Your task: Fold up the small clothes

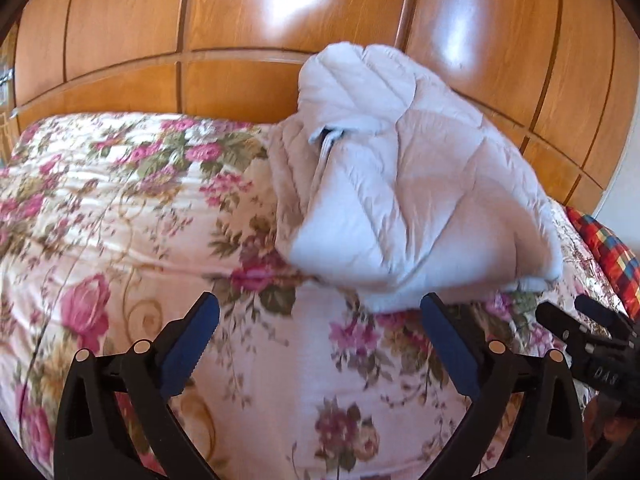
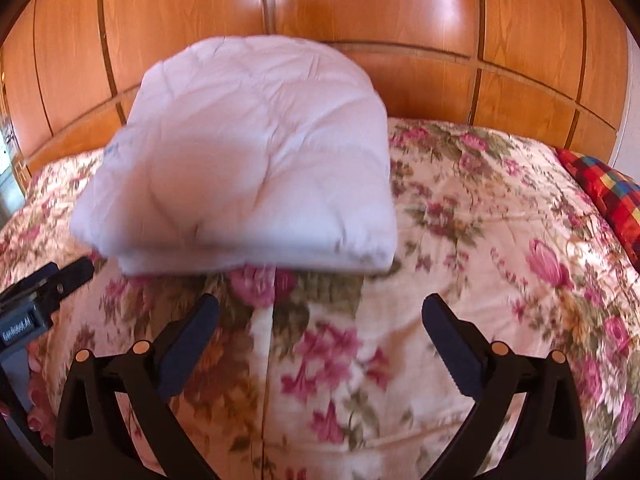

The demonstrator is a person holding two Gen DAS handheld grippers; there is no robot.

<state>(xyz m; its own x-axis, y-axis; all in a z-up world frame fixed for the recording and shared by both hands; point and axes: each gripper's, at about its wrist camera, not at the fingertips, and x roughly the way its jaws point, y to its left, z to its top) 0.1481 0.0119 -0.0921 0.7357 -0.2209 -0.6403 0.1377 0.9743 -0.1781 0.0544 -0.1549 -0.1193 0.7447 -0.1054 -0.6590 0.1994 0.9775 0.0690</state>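
A white quilted garment [image 1: 404, 184] lies folded in a thick bundle on the floral bedspread [image 1: 120, 208]; a zipper edge and beige lining show at its left side. It also shows in the right wrist view [image 2: 248, 160], folded flat with stacked edges at the front. My left gripper [image 1: 320, 312] is open and empty, just short of the bundle's near edge. My right gripper [image 2: 320, 312] is open and empty, a little in front of the bundle. The right gripper shows at the right edge of the left wrist view [image 1: 584, 328], the left gripper at the left edge of the right wrist view [image 2: 48, 284].
A wooden panelled headboard or wardrobe [image 1: 240, 40] stands behind the bed. A multicoloured checked pillow [image 2: 600, 192] lies at the far right of the bed, also seen in the left wrist view [image 1: 608, 248]. The floral bedspread [image 2: 480, 240] spreads all around the bundle.
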